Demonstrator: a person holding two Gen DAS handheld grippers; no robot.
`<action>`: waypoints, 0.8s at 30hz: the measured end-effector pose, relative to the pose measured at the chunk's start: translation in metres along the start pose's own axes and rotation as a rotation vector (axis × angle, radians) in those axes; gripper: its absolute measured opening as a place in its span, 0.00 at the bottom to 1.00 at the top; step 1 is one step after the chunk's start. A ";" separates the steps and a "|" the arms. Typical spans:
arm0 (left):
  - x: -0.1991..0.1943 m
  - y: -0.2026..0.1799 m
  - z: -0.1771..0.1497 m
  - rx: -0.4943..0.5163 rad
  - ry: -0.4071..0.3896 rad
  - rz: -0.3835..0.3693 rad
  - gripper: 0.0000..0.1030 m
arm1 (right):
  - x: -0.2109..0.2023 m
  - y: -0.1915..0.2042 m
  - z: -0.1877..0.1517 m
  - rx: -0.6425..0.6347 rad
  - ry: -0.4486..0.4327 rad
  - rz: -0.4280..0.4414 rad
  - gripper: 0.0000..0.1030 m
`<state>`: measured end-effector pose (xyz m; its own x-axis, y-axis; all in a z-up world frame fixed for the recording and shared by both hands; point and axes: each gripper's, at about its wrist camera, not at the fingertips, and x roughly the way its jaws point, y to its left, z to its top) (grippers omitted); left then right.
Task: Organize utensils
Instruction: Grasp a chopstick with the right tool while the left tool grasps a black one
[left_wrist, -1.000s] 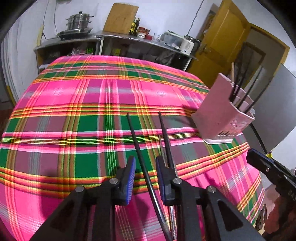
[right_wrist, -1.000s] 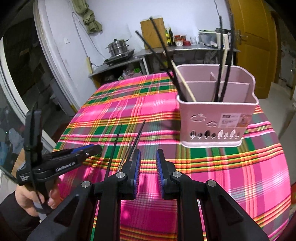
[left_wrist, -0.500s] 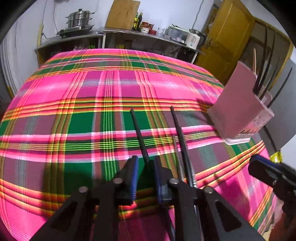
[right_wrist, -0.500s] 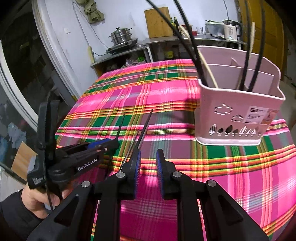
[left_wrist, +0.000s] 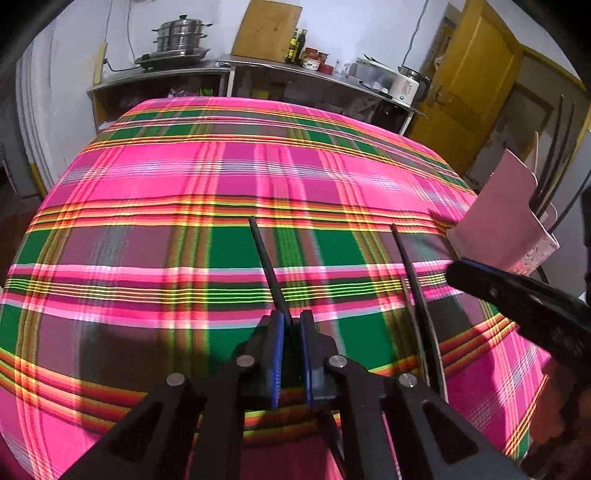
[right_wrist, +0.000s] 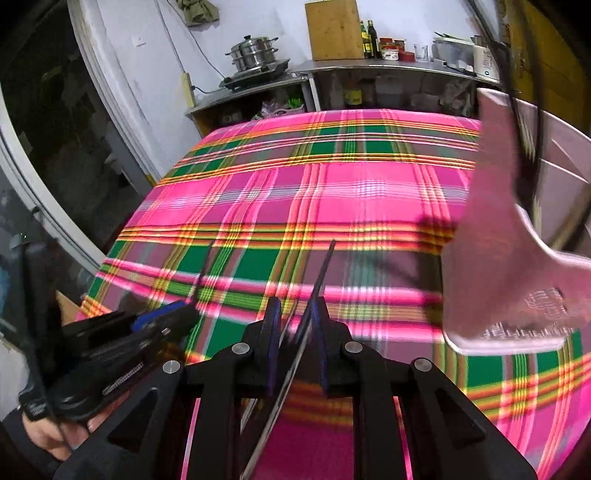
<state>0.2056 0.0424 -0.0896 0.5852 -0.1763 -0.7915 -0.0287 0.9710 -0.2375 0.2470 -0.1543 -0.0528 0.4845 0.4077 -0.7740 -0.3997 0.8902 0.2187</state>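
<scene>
Pink basket (left_wrist: 498, 218) at the right edge already holds several chopsticks (left_wrist: 554, 147); two remain on the plaid cloth (left_wrist: 184, 177). At lower centre our left gripper (left_wrist: 291, 325) has just closed, pinching one chopstick (left_wrist: 266, 258). Our right gripper (right_wrist: 297, 314) straddles the other chopstick (right_wrist: 321, 273), jaws apart, not yet gripping.

Right gripper (right_wrist: 297, 325) over a plaid cloth (right_wrist: 332, 199), a chopstick (right_wrist: 317, 284) between its jaws.

The jaws stand a little apart; whether the blue pads (right_wrist: 275, 332) press the black chopstick is unclear. A blurred pink basket (right_wrist: 506, 258) stands near on the right, dark sticks (right_wrist: 521, 147) rising from it. At lower left, a hand (right_wrist: 48, 432) holds the left gripper (right_wrist: 177, 314) beside a second chopstick (right_wrist: 203, 269).
</scene>
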 end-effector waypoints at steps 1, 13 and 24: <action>-0.001 0.003 0.000 -0.004 -0.001 0.002 0.09 | 0.006 -0.001 0.003 -0.001 0.007 -0.006 0.17; -0.005 0.024 0.001 -0.050 0.000 -0.013 0.09 | 0.056 -0.013 0.022 0.033 0.100 -0.035 0.17; 0.000 0.025 0.009 -0.092 0.022 -0.007 0.09 | 0.063 -0.007 0.027 0.000 0.125 -0.057 0.10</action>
<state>0.2124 0.0677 -0.0902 0.5679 -0.1871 -0.8016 -0.1002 0.9509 -0.2929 0.3016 -0.1297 -0.0865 0.4054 0.3276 -0.8534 -0.3745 0.9112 0.1718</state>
